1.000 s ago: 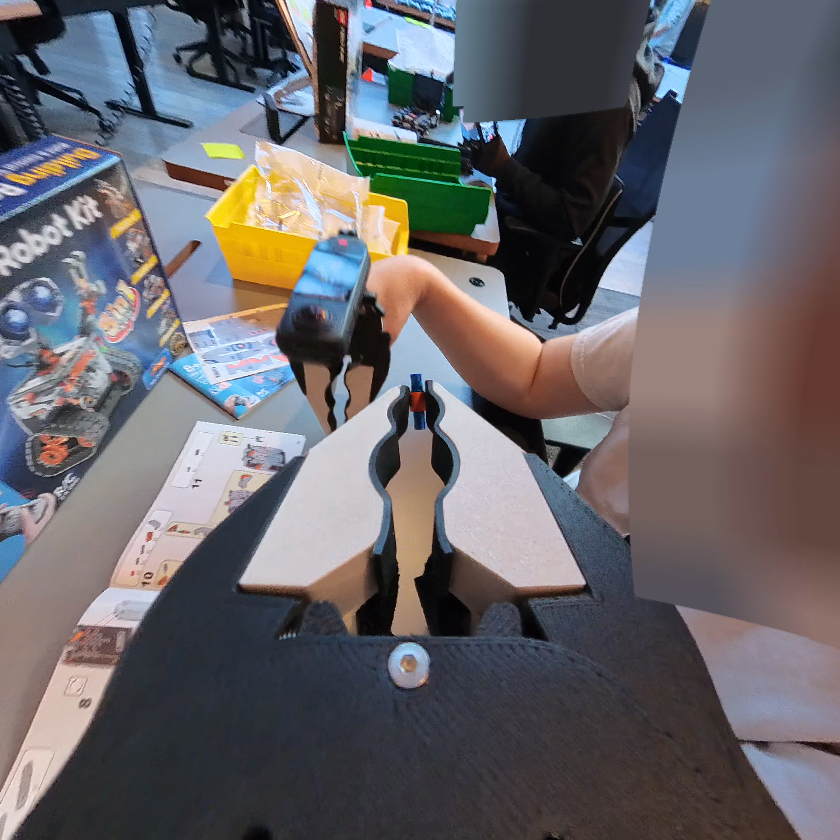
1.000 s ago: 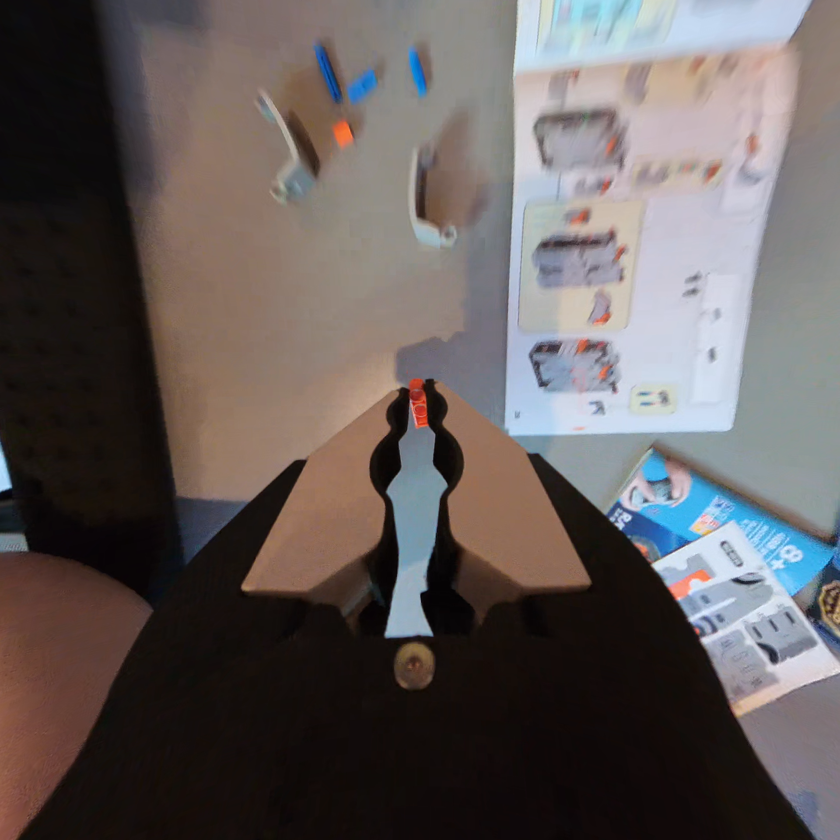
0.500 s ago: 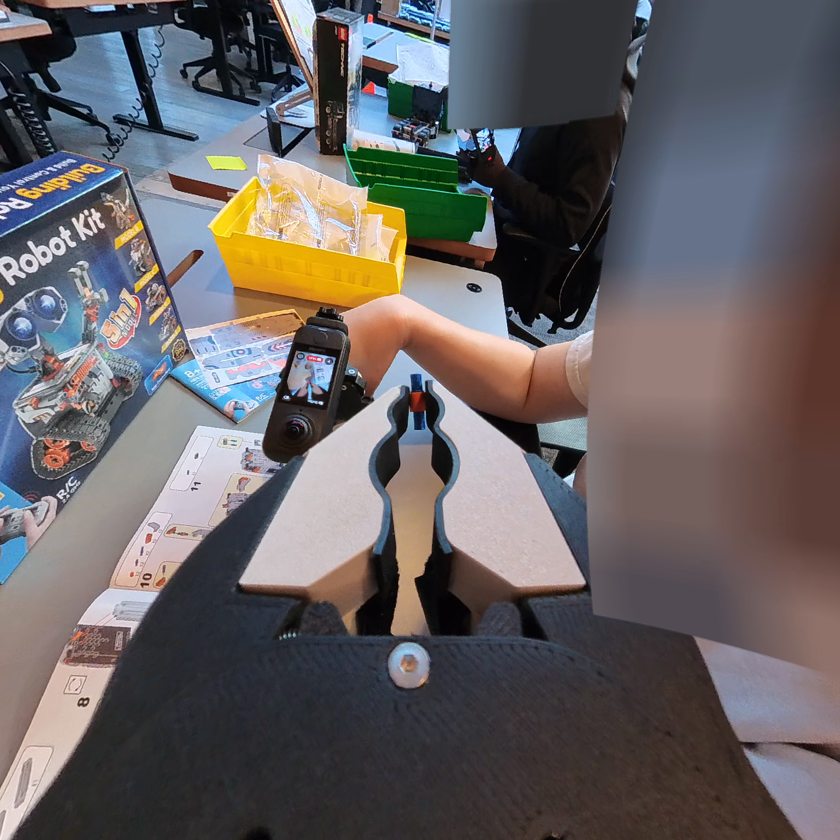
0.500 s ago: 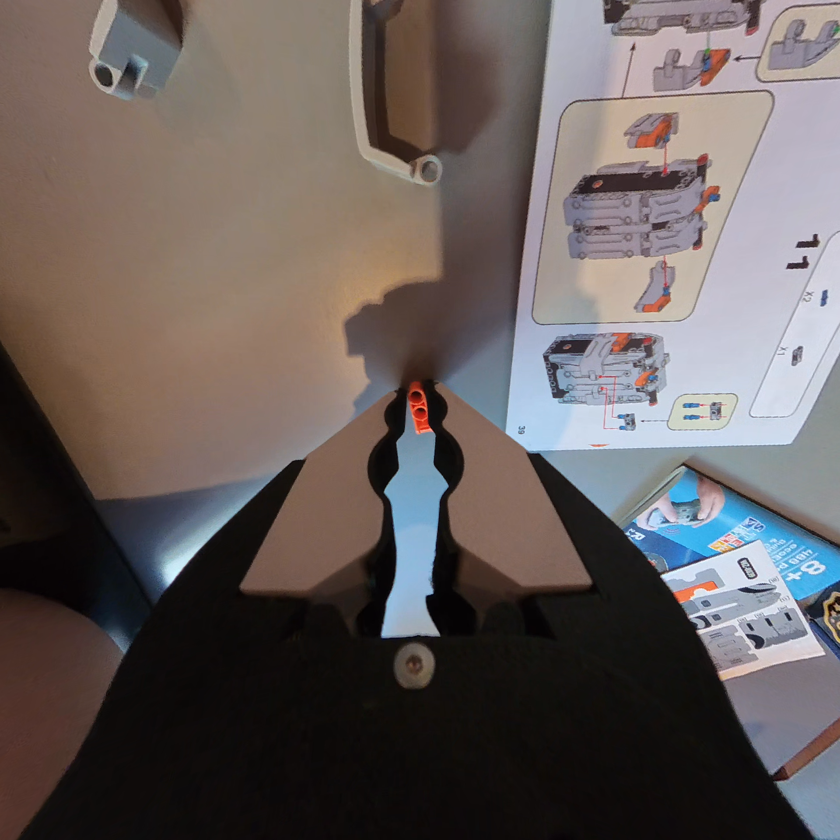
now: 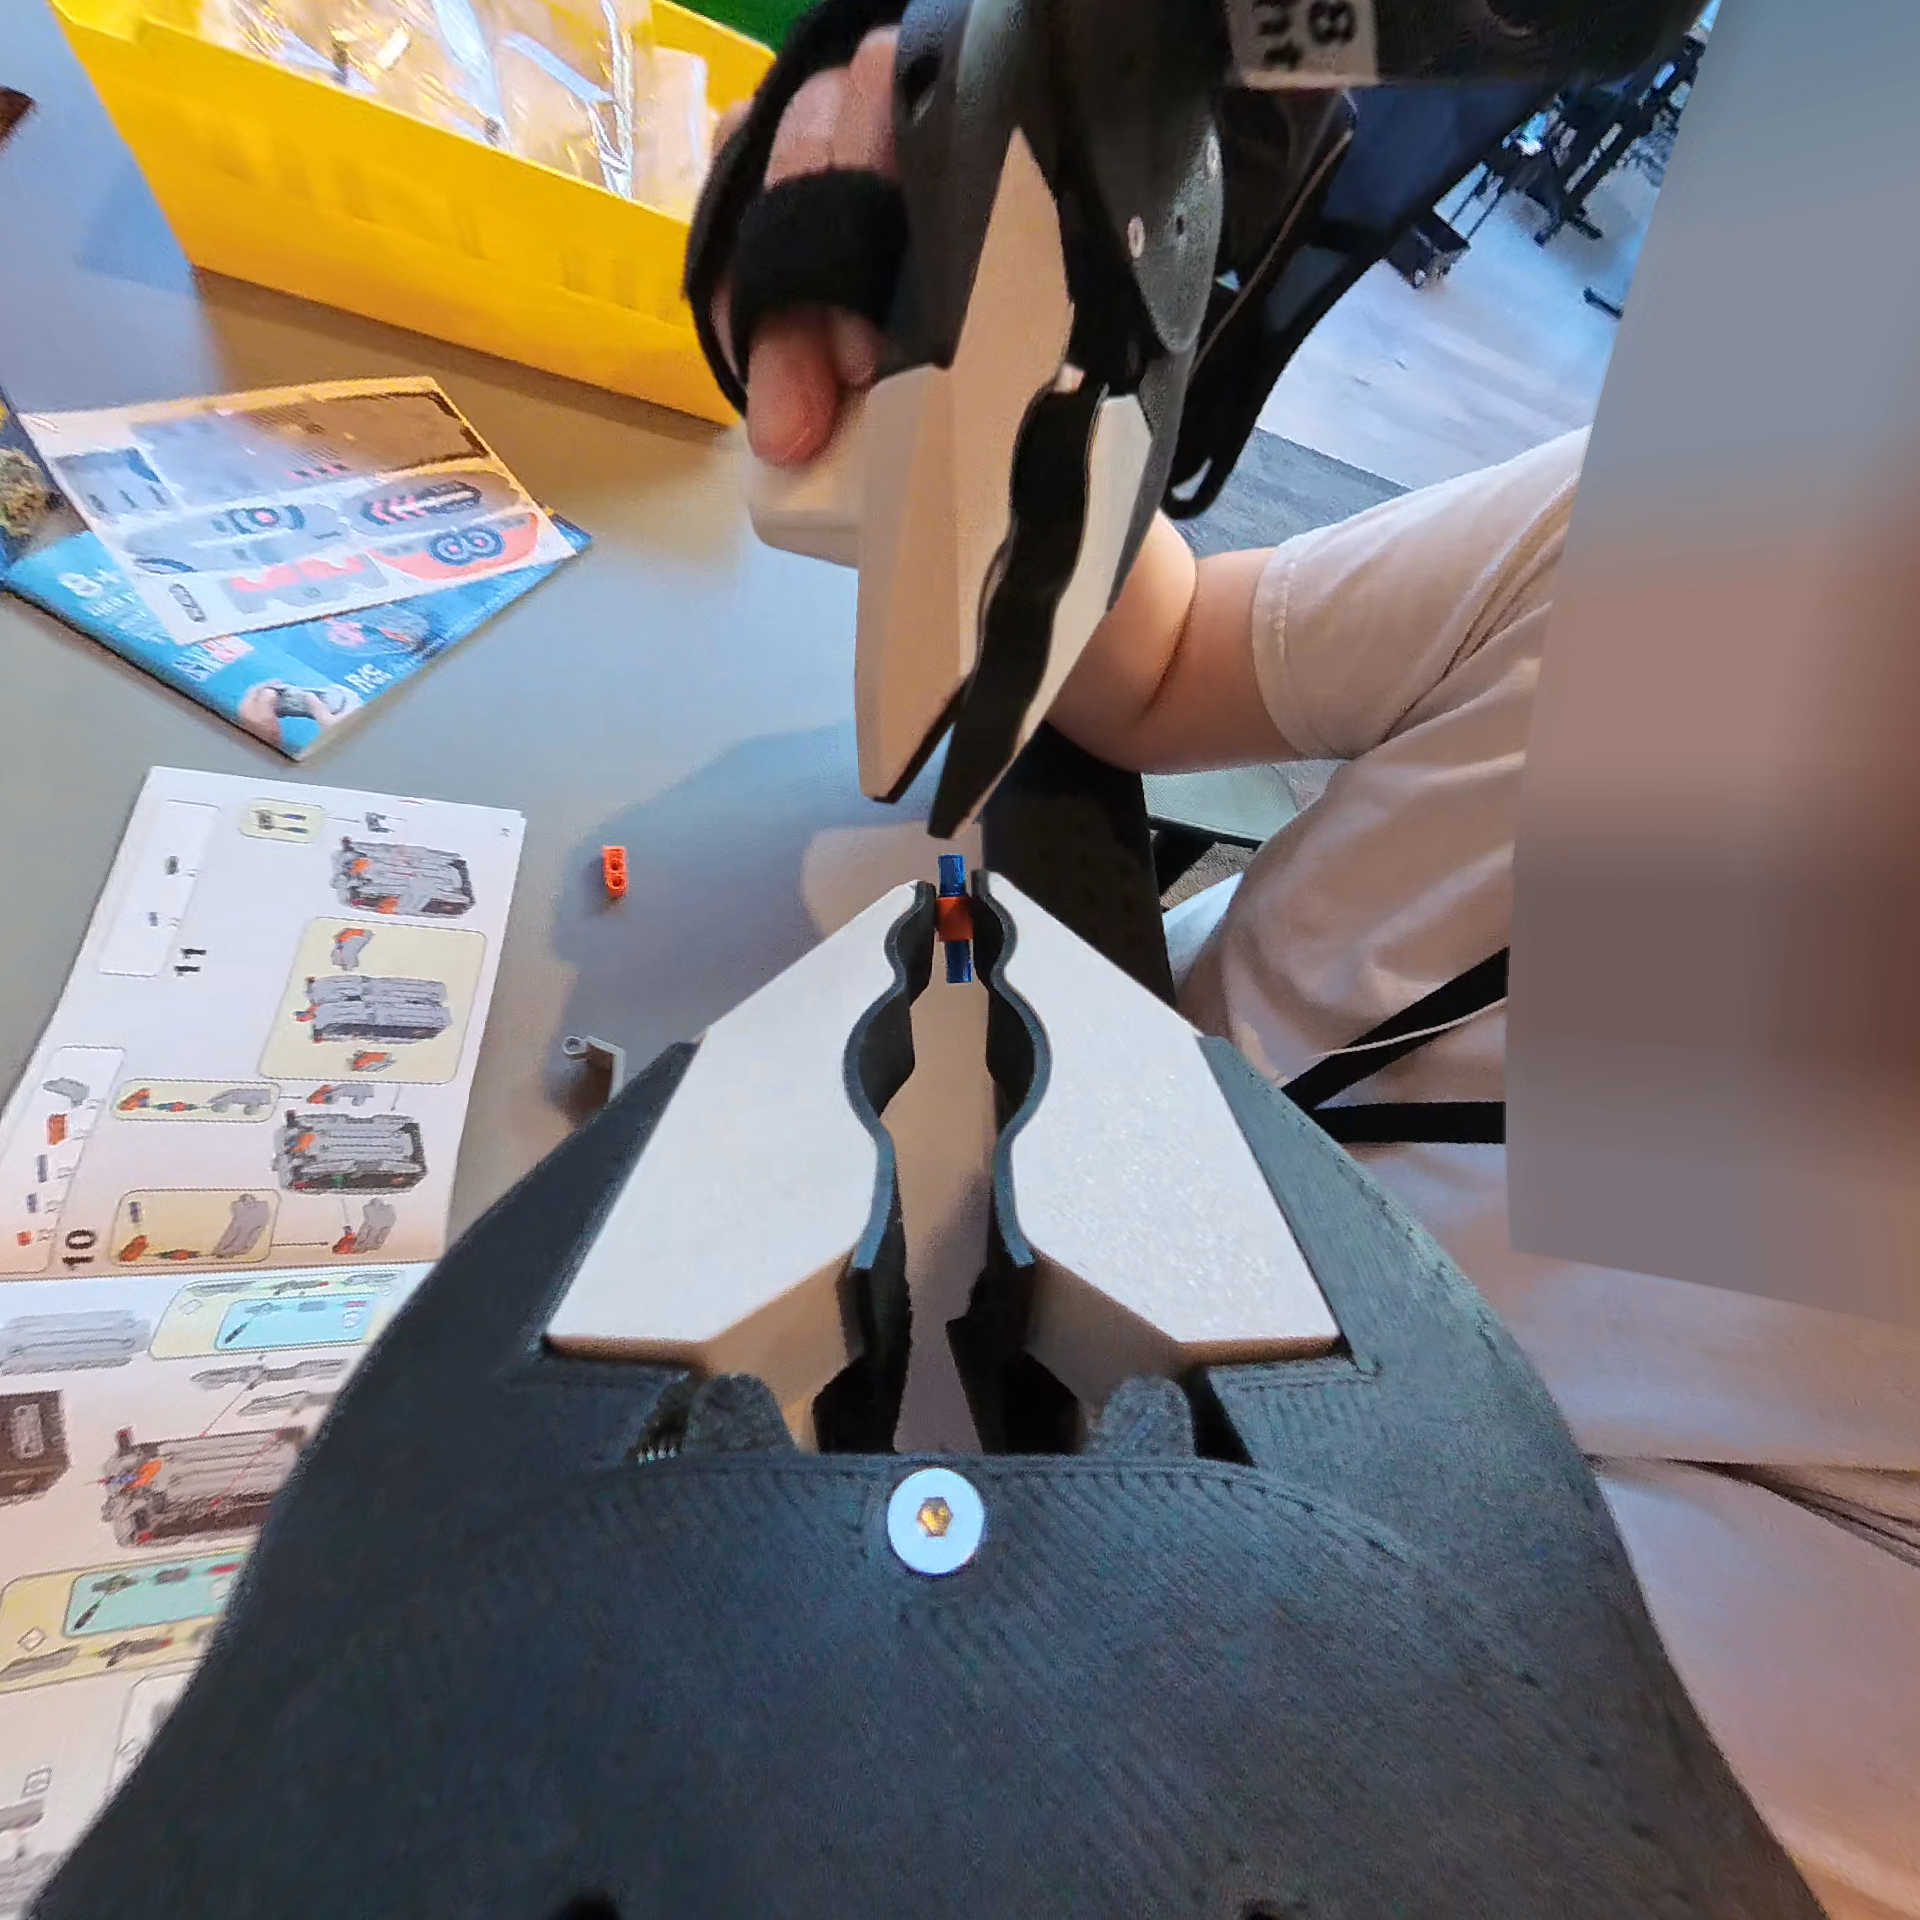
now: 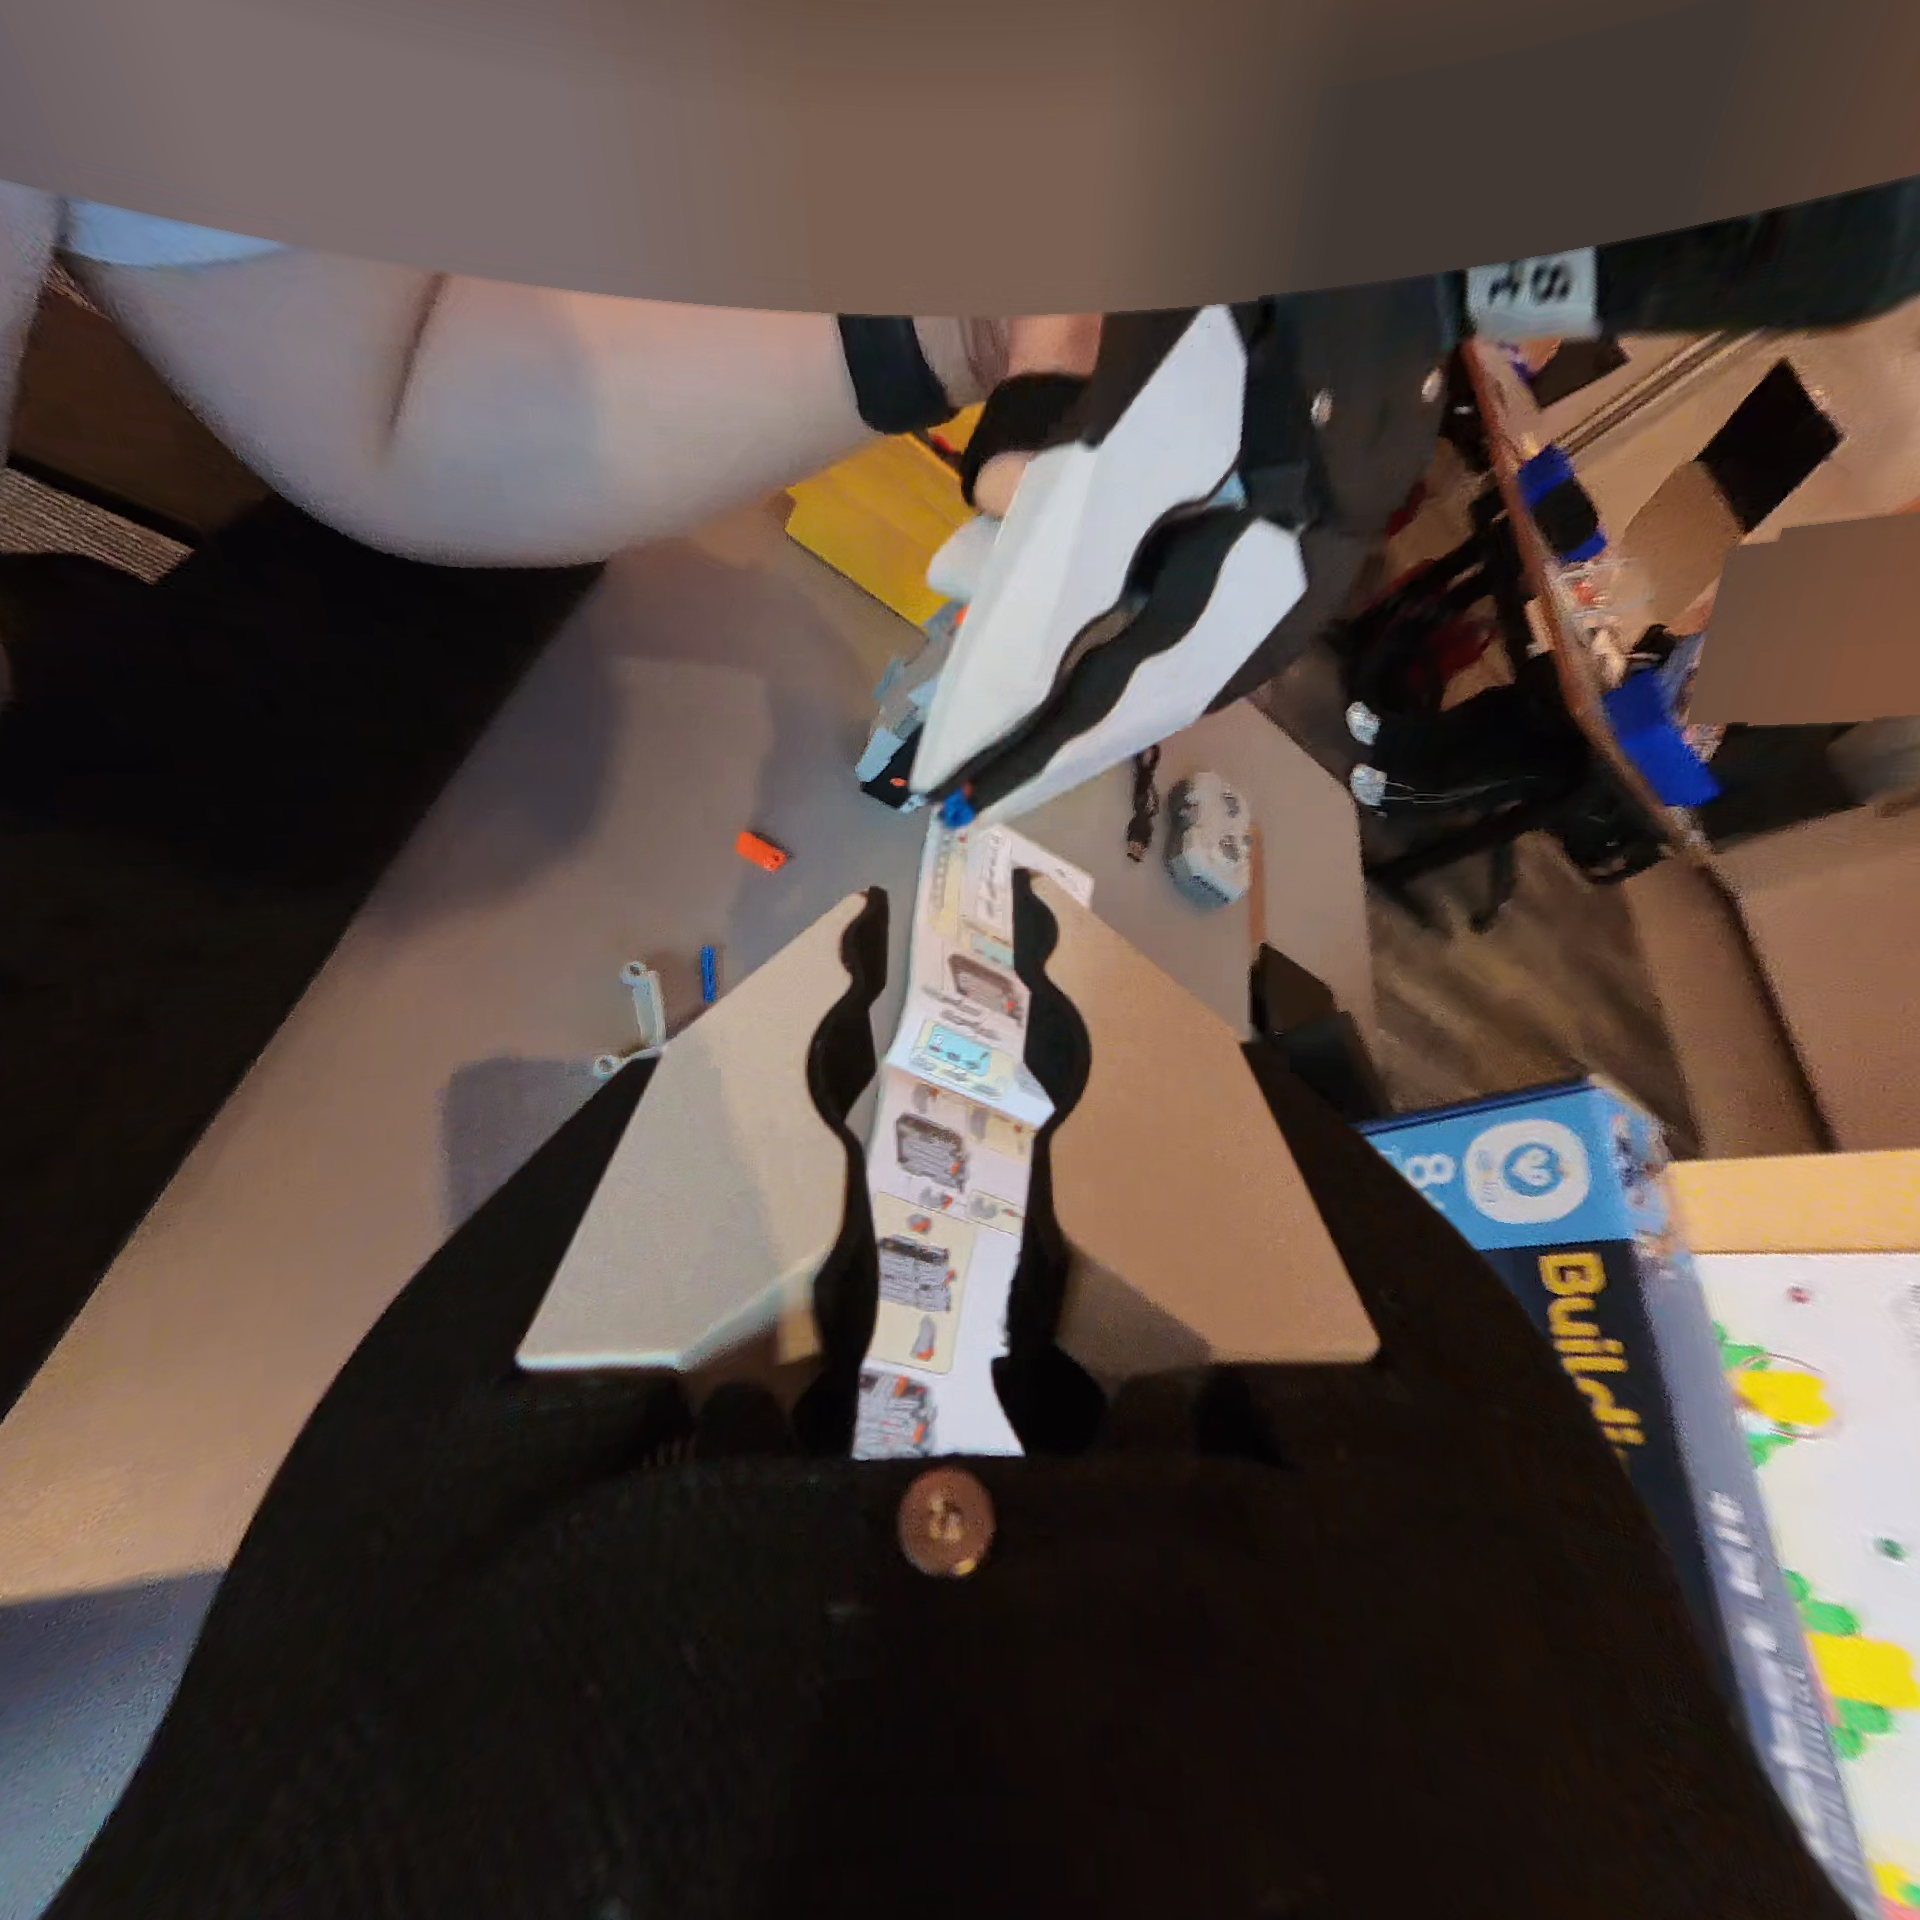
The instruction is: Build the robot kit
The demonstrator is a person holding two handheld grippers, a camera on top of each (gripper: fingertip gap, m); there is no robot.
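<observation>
Left tongs (image 5: 951, 902) grasping blue-and-orange pin (image 5: 952, 918); right tongs (image 6: 948, 896) released. Yellow bin (image 5: 416, 218) holds clear plastic bags (image 5: 499, 73) on worktop (image 5: 665, 665).

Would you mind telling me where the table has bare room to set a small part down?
Bare table lies between the yellow bin, the blue booklet, the open instruction sheet and the lone orange piece. Another free strip runs along the table edge, beside the small grey piece. It is crowded around the kit box.
</observation>
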